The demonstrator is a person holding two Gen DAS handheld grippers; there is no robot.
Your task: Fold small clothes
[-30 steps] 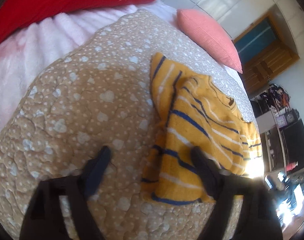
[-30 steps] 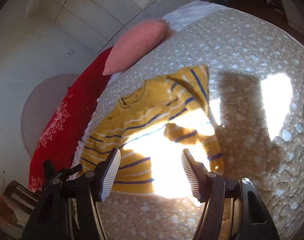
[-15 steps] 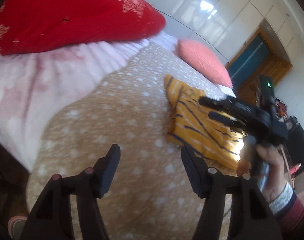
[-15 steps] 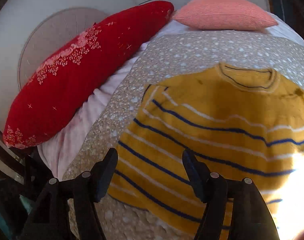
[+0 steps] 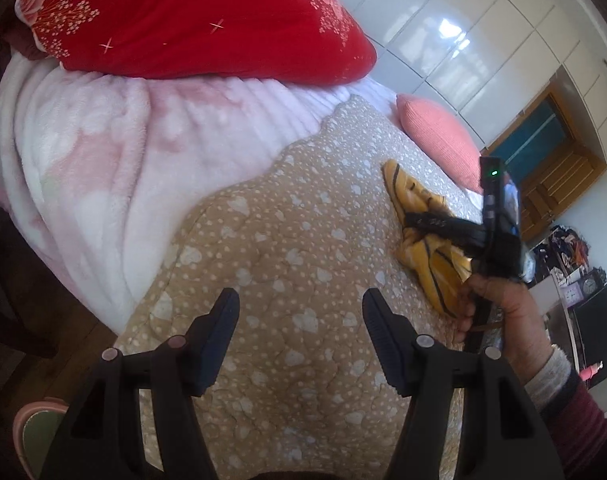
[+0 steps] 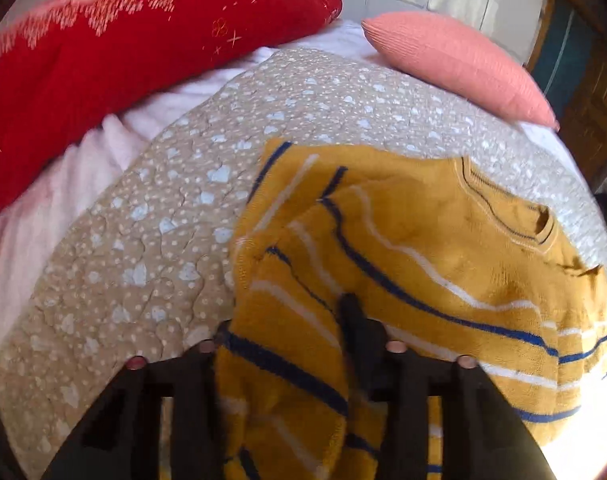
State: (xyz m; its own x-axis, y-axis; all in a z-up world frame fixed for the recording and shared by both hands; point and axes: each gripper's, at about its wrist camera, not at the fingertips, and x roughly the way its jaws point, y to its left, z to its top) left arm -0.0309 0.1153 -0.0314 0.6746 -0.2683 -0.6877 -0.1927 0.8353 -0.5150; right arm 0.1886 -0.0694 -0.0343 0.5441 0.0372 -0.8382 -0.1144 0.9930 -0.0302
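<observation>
In the left wrist view the left tool is hovering spread over the beige quilt of the bed, while in the right wrist view the right tool is pinching a fold of the yellow striped sweater, which is lying on this quilt.

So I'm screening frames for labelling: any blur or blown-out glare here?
Right wrist view: the red pillow is smeared by motion, and sunlight blows out the yellow striped sweater's lower right corner. Left wrist view: sharp, with only window reflections on the glossy white wall.
</observation>
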